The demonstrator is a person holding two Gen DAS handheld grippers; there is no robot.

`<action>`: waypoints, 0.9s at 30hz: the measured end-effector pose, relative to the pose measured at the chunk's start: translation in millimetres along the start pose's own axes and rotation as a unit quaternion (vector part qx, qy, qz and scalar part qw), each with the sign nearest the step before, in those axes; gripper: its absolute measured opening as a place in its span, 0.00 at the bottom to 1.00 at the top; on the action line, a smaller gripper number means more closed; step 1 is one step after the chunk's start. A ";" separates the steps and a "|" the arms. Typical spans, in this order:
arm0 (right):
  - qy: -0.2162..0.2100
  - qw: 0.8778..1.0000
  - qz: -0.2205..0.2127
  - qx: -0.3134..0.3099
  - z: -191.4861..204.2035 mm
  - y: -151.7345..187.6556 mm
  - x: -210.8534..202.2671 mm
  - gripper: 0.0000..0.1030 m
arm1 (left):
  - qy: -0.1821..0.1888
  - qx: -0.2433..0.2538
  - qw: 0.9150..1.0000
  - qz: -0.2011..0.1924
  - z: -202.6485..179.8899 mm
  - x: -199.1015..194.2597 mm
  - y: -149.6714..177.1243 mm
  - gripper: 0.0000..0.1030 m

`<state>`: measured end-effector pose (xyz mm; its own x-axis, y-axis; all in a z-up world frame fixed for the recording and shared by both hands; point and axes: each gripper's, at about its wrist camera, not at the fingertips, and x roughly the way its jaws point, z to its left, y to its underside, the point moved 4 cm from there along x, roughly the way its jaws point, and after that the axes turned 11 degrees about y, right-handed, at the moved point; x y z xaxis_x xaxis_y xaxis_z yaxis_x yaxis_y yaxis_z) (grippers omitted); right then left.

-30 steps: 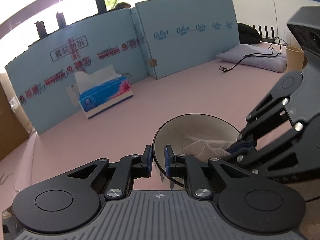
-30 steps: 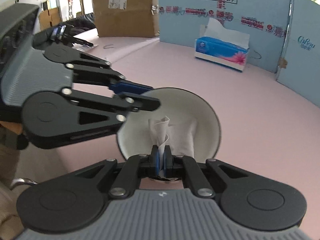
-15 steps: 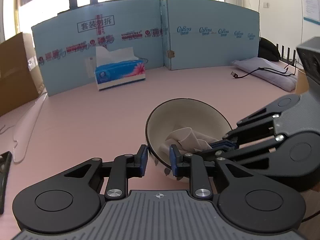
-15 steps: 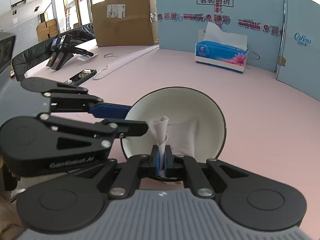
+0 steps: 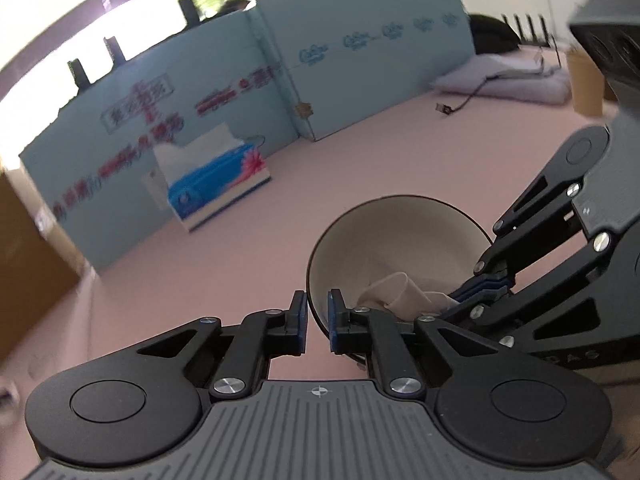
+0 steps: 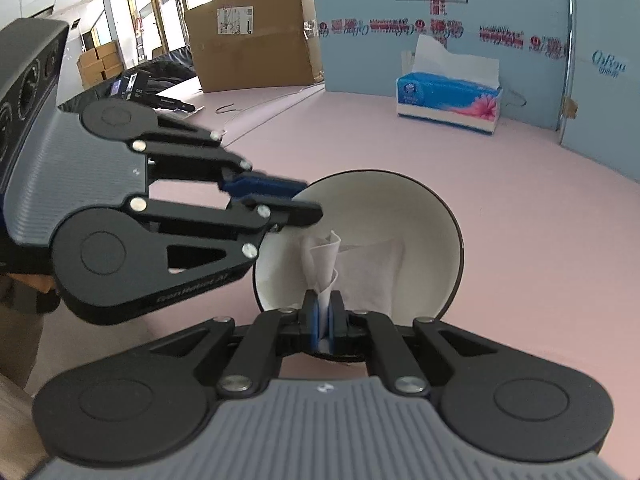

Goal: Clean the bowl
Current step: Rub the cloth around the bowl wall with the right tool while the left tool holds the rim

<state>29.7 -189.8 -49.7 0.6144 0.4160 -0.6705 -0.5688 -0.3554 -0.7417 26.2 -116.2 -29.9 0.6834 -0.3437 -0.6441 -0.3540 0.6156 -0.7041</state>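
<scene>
Near the front edge of the pink worktop [image 6: 520, 208] sits the bowl [image 6: 400, 208], white inside with a dark rim, tipped so its opening faces my two claws. My left claw [image 5: 318, 320] has its fingers on either side of the bowl's rim, one pad outside the wall and one inside, pinching it; in the right wrist view the same claw [image 6: 304, 204] reaches in from the left and meets the rim at its upper left. My right claw [image 6: 325, 320] is pressed together on a folded white tissue [image 6: 360, 272], which stands up between the pads and spreads against the bowl's inner wall. From the left wrist view the right claw [image 5: 476, 286] enters the bowl from the right with the crumpled tissue [image 5: 396, 288] at its tip. Toward the back edge of the worktop a blue tissue box [image 6: 448, 100] stands just before the light blue board [image 6: 368, 52], with a brown carton [image 6: 256, 28] to the left of the board.
</scene>
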 end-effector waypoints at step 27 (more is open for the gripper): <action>0.154 0.971 0.000 -0.183 -8.8 -6.9 11.7 0.02 | 0.023 -0.007 0.999 -0.034 -1.0 -0.6 -5.1 0.11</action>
<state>45.6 -189.9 -52.6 0.7814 0.1654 -0.6017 -0.3705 -0.6529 -0.6606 27.0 -119.9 -26.2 0.6768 -0.4167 -0.6069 -0.3169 0.5792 -0.7511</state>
